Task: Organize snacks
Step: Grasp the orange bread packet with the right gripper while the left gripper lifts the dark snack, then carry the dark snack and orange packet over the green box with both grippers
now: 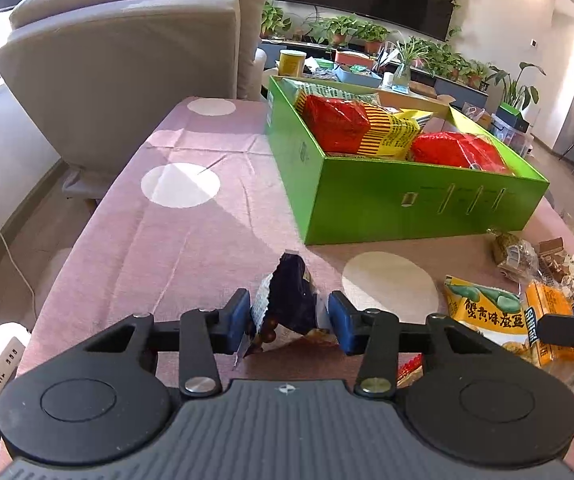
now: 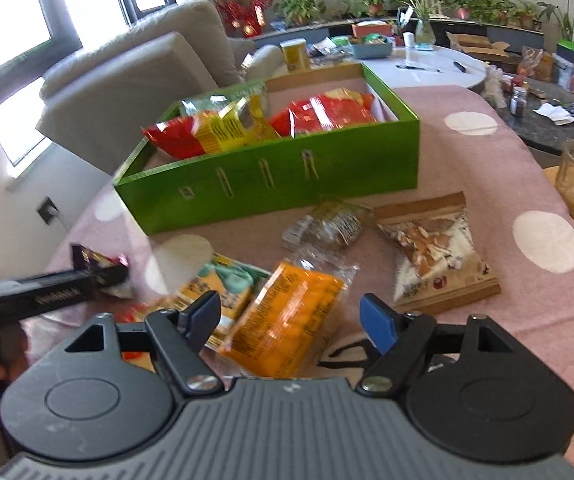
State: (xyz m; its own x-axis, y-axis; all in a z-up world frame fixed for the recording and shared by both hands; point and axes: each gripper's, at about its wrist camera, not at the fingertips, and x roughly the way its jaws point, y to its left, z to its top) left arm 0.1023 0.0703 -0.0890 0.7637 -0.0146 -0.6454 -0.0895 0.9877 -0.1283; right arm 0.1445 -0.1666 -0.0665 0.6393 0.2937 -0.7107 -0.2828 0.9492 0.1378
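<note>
Fingers (image 1: pixel 243 316) of our left gripper (image 1: pixel 291 318) pinched a dark packet (image 1: pixel 289 296), the right gripper (image 2: pixel 291 320) gaped over an orange pack (image 2: pixel 287 320); next, lift into the box (image 1: pixel 407 200).

Dark snack packet (image 1: pixel 289 300) stands upright before the green box (image 1: pixel 407 204) holding red and yellow bags (image 1: pixel 351 124).

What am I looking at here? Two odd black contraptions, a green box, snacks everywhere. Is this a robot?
No robot: a person holds a pair of tongs in each hand, each carrying its own camera looking along the fingers. In the left camera's view, the left tongs grip a dark snack packet. In the right camera's view, the right tongs hang over an orange packet, pads not pressing it. On the pink tablecloth stands a green box already holding red bags.
</note>
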